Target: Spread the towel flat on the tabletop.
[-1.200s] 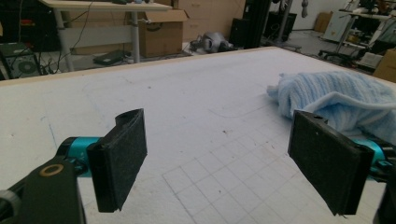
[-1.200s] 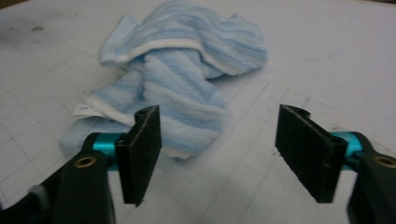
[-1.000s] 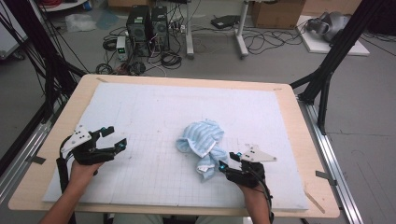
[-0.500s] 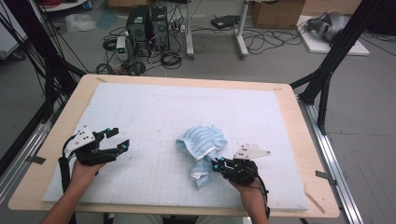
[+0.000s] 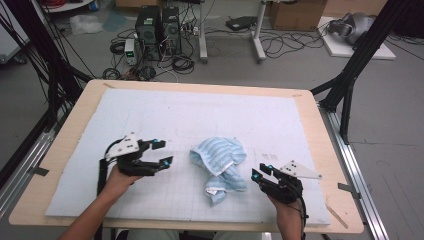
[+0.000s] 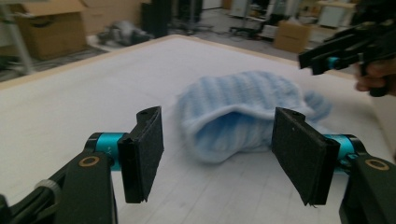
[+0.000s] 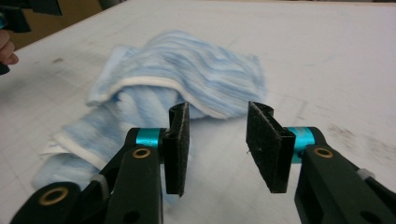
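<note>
Even soft light, faint shadows, blurred backgrounds

Towel between two hand-held grippers on the worktop

The crumpled towel [image 5: 220, 167] lies on the mat [image 5: 200, 115] covering the worktop [image 5: 320, 145], toward its near edge. The left hand-held gripper [image 5: 162, 152] sits left of it, apart; the right hand-held gripper [image 5: 261, 172] just beside its right.
</note>
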Demonstrator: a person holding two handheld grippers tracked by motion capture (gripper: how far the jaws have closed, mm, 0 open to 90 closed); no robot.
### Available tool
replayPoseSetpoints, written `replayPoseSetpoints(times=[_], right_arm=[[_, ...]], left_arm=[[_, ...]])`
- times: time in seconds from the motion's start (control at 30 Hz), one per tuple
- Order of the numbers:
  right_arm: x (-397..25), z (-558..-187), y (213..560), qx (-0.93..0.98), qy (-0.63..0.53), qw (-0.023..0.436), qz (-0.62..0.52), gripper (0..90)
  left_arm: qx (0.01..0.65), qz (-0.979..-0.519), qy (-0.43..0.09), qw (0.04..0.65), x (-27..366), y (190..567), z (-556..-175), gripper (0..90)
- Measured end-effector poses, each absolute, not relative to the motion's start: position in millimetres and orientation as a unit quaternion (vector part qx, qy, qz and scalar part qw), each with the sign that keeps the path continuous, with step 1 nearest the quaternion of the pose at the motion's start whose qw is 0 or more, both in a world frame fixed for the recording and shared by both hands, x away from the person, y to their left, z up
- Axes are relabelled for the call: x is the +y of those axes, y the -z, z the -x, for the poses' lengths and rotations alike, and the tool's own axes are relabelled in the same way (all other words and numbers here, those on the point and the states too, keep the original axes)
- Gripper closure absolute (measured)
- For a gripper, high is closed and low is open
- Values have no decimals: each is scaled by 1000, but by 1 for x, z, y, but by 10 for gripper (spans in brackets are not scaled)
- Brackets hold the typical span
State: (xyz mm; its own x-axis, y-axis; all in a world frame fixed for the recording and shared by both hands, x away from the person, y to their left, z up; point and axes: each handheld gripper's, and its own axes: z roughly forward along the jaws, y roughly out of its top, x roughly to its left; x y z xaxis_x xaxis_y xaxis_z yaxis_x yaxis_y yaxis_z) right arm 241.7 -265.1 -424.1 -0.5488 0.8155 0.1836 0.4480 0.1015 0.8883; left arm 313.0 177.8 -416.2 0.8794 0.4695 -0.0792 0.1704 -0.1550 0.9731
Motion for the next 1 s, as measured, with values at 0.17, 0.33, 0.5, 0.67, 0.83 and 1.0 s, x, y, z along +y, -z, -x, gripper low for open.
replayPoseSetpoints(times=[0.17, 0.33, 0.5, 0.67, 0.83, 1.0], right_arm=[[-278, -242, 425, 715, -501, 188, -450, 591], [-286, -248, 423, 706, -506, 196, -456, 581], [-285, -253, 424, 708, -505, 191, -455, 547], [-285, -259, 427, 707, -503, 183, -461, 493], [-281, -262, 430, 711, -500, 173, -463, 488], [-262, -267, 430, 726, -507, 153, -439, 485]], left_arm=[[177, -769, -87, 607, 128, 419, -321, 337], [147, -795, -74, 583, 90, 420, -321, 295], [142, -816, -82, 554, 64, 425, -323, 275], [136, -844, -95, 511, 53, 433, -327, 476], [143, -821, -104, 543, 62, 426, -331, 842], [195, -775, -103, 592, 86, 416, -344, 844]])
